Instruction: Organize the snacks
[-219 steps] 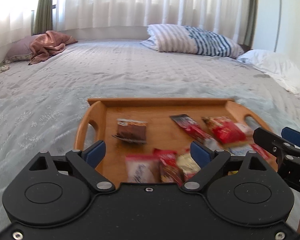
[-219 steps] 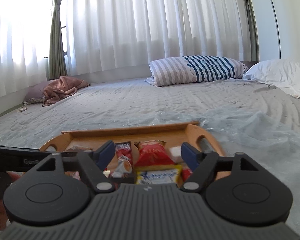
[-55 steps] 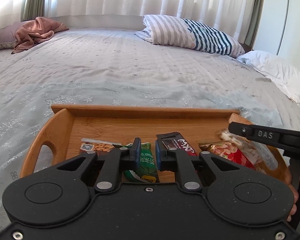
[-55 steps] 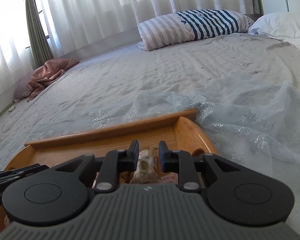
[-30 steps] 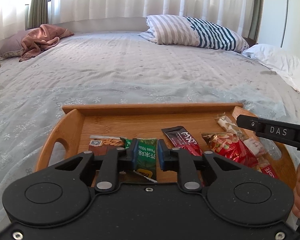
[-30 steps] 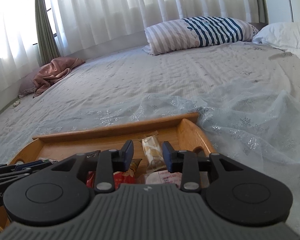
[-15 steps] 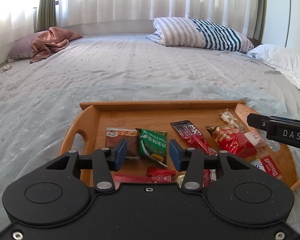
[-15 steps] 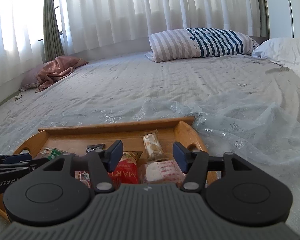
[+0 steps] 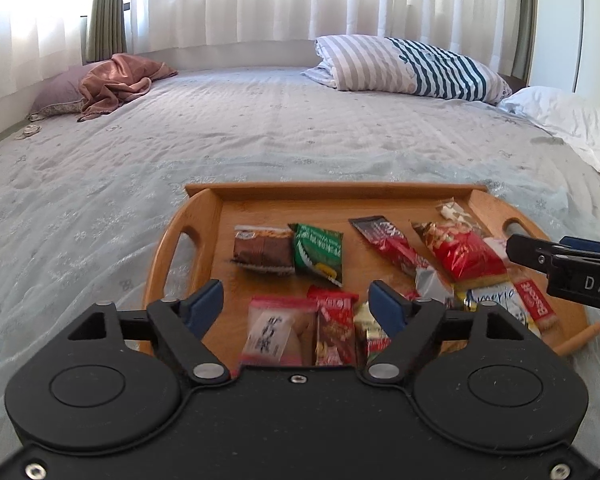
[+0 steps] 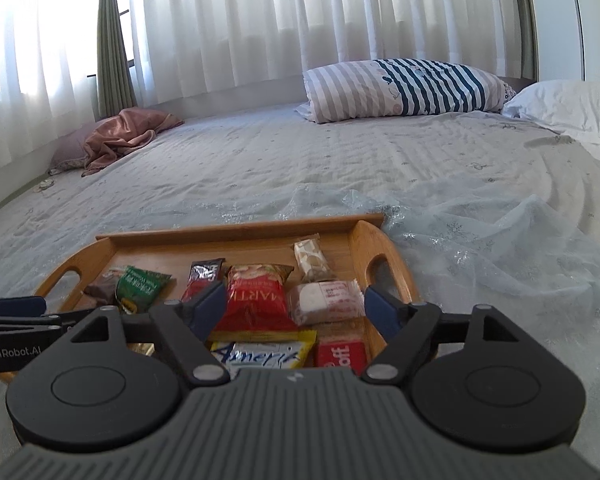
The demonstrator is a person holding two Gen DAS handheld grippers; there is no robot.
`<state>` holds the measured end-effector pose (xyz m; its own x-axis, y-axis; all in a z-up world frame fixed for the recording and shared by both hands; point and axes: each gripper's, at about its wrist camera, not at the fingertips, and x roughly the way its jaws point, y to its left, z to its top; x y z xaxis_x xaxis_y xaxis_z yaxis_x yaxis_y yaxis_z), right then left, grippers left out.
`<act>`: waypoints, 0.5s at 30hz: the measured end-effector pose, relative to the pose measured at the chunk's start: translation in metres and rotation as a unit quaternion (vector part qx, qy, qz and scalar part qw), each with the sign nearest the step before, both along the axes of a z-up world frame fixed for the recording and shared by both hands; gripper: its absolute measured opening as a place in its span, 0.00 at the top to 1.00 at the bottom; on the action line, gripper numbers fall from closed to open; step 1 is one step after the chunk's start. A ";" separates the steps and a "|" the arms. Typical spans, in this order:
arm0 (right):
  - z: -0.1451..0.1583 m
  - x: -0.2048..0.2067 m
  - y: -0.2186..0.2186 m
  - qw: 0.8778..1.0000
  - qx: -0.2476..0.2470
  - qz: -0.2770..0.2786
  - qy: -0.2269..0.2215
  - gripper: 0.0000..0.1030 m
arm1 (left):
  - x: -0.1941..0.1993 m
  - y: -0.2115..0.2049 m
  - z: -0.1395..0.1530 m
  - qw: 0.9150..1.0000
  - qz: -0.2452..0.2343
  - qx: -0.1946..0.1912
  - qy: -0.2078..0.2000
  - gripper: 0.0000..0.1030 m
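A wooden tray (image 9: 204, 216) on the bed holds several snack packets. At its far left lie a brown cake packet (image 9: 263, 249) and a green packet (image 9: 319, 251). A dark stick packet (image 9: 384, 240) and a red nut bag (image 9: 458, 252) lie to the right. My left gripper (image 9: 295, 304) is open and empty above the near packets. My right gripper (image 10: 294, 304) is open and empty above the red bag (image 10: 256, 300) and a white packet (image 10: 326, 300). A nougat bar (image 10: 309, 260) lies at the tray's far right.
The tray (image 10: 376, 256) sits on a grey quilted bed cover (image 9: 260, 140). A striped pillow (image 9: 408, 70) and a white pillow (image 9: 568, 124) lie at the far right. A pink cloth (image 9: 116, 84) lies at the far left. Curtains hang behind.
Both grippers have opened wide and pulled back and up from the tray. The green packet, let go by the left, lies beside the brown cake; the nougat bar, let go by the right, lies at the far right.
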<state>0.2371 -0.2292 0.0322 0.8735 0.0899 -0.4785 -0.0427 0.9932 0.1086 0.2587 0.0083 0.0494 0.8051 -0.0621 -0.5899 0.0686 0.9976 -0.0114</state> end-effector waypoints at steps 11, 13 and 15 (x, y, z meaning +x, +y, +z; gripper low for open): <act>0.000 -0.017 -0.005 1.000 -0.009 -0.008 0.000 0.13 | -0.021 0.002 -0.003 1.000 0.008 0.022 0.007 0.16; -0.001 -0.020 -0.007 1.000 -0.009 -0.009 0.002 0.13 | -0.025 0.002 -0.003 1.000 0.005 0.020 0.008 0.16; -0.003 -0.023 -0.007 1.000 -0.006 -0.008 0.006 0.13 | -0.031 0.002 -0.004 1.000 0.003 0.015 0.008 0.15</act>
<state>0.2136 -0.2367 0.0292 0.8690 0.0709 -0.4896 -0.0264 0.9949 0.0972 0.2281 0.0104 0.0457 0.7964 -0.0381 -0.6036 0.0618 0.9979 0.0185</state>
